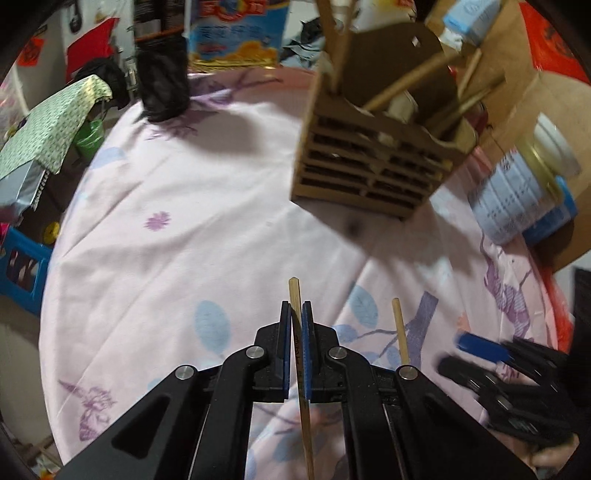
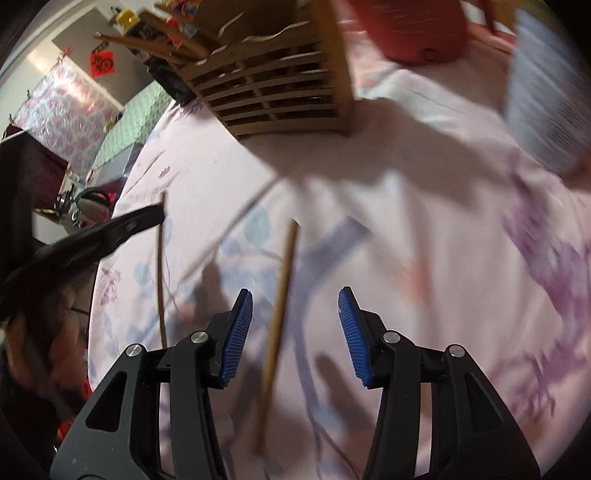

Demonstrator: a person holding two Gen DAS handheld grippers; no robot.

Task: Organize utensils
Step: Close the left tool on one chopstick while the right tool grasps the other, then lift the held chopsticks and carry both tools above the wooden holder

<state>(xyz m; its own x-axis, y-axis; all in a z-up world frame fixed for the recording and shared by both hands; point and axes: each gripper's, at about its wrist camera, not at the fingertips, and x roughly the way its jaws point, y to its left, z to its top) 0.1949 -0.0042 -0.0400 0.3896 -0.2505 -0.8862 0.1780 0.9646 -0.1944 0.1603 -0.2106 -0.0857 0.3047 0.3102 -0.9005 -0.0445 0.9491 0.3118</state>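
Observation:
My left gripper [image 1: 296,314] is shut on a thin wooden chopstick [image 1: 301,369], which sticks out past the blue pads. A second chopstick [image 1: 400,332] lies on the pink floral cloth just to its right. In the right wrist view that second chopstick [image 2: 280,314] lies on the cloth below the gap of my right gripper [image 2: 295,306], whose blue pads stand open and apart from it. The slatted wooden utensil holder [image 1: 369,162] stands further back with several chopsticks in it. The blurred right gripper [image 1: 458,352] shows at the lower right, and the left gripper [image 2: 147,218] with its held chopstick [image 2: 160,273] at the left.
A black cylinder [image 1: 164,81] stands at the back left of the round table. A tin with a blue lid [image 1: 517,195] and a cardboard box [image 1: 509,74] crowd the right side. A red object [image 2: 417,29] lies beyond the utensil holder [image 2: 280,85]. The table edge [image 1: 55,258] drops off on the left.

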